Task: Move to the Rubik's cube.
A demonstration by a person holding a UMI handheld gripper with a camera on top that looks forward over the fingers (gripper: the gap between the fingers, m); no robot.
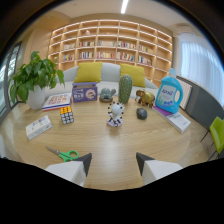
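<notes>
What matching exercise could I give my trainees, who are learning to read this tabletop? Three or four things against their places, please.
Things:
1. multicoloured Rubik's cube
2. green-handled scissors
3. blue plastic detergent bottle
4. green ribbed cactus

Places:
A. just ahead of the open tool's left finger
B. behind the black-and-white zebra figurine
C. between the flat white box and the zebra figurine
D. beside the golden elephant figurine, above a white box

Pairs: 1-C, 2-A, 3-D, 4-B

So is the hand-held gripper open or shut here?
Open. The hand-held gripper shows a wide gap of bare table between its fingertips, holding nothing; the Rubik's cube sits well beyond them, past the scissors.
</notes>
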